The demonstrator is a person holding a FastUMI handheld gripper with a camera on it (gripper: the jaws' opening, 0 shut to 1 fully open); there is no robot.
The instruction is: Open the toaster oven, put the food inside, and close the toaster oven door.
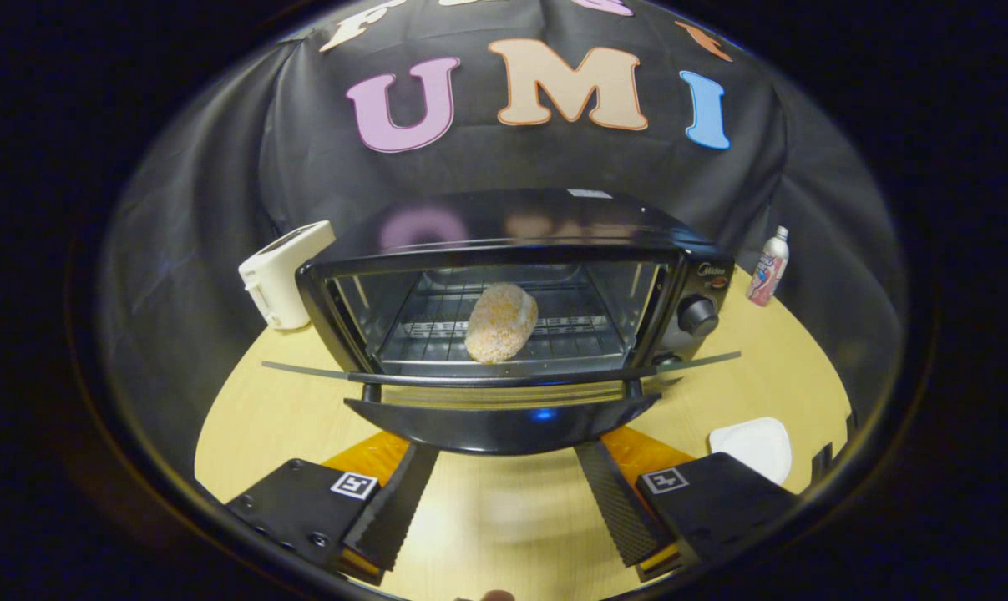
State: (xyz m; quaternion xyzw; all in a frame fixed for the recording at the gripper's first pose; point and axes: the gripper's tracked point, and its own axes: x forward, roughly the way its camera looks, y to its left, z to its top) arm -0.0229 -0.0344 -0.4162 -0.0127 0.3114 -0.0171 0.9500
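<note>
Now the food [501, 322], a rounded crumb-coated piece, lies on the wire rack [570, 327] inside the toaster oven [512, 284], near the middle of the cavity. It looks light and a little fragile, and the crust would probably crumble under a hard pinch, but it needs no more handling.

What remains, I think, is the door [504, 409]. It hangs open, folded down toward the hand-held gripper [504, 501], with its long handle bar [504, 377] across the front. The door is stiff, made of glass and metal, it turns on a hinge at the bottom, and it is smooth, so the fingers may slip on it. The best place to take it seems to be the front lip or the handle bar, near the middle, pushing up from below.

The hand-held gripper hovers low over the tabletop [245, 417], just in front of the door and pointing straight at it. Its fingers are spread wide and hold nothing; the lip of the door lies just ahead of them.
</note>
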